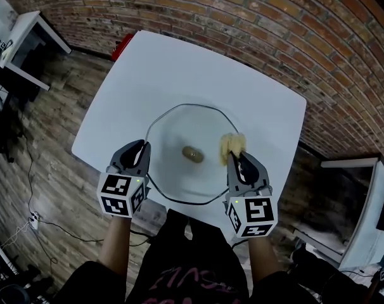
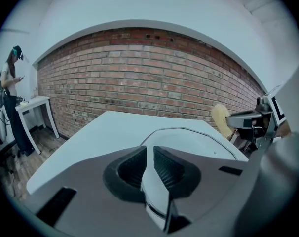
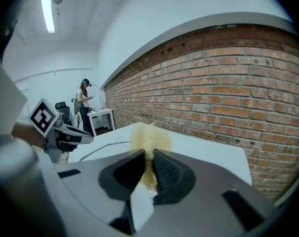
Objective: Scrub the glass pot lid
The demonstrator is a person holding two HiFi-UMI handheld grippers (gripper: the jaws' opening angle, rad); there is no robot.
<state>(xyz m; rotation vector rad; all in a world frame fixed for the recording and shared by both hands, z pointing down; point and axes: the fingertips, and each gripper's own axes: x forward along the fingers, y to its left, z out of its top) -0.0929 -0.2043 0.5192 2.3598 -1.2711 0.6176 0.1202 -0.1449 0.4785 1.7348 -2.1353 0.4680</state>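
Note:
A round glass pot lid [image 1: 179, 128] with a brownish knob [image 1: 192, 152] lies flat on the white table [image 1: 179, 68]. My left gripper [image 1: 144, 147] is shut on the lid's left rim. In the left gripper view the lid [image 2: 189, 143] runs forward from between the closed jaws of that gripper [image 2: 150, 149]. My right gripper [image 1: 235, 156] is shut on a yellow scrub sponge [image 1: 232, 145], which rests over the lid's right part. In the right gripper view the sponge [image 3: 149, 138] sticks out past the right gripper [image 3: 149, 154], with the lid's rim [image 3: 107, 145] to the left.
A red object [image 1: 123, 45] sits at the table's far edge. A brick wall [image 1: 274, 37] stands close behind the table. White desks stand at the far left [image 1: 27, 33] and right [image 1: 363, 208]. A person [image 2: 11, 83] stands by a desk. Cables [image 1: 27, 227] lie on the wooden floor.

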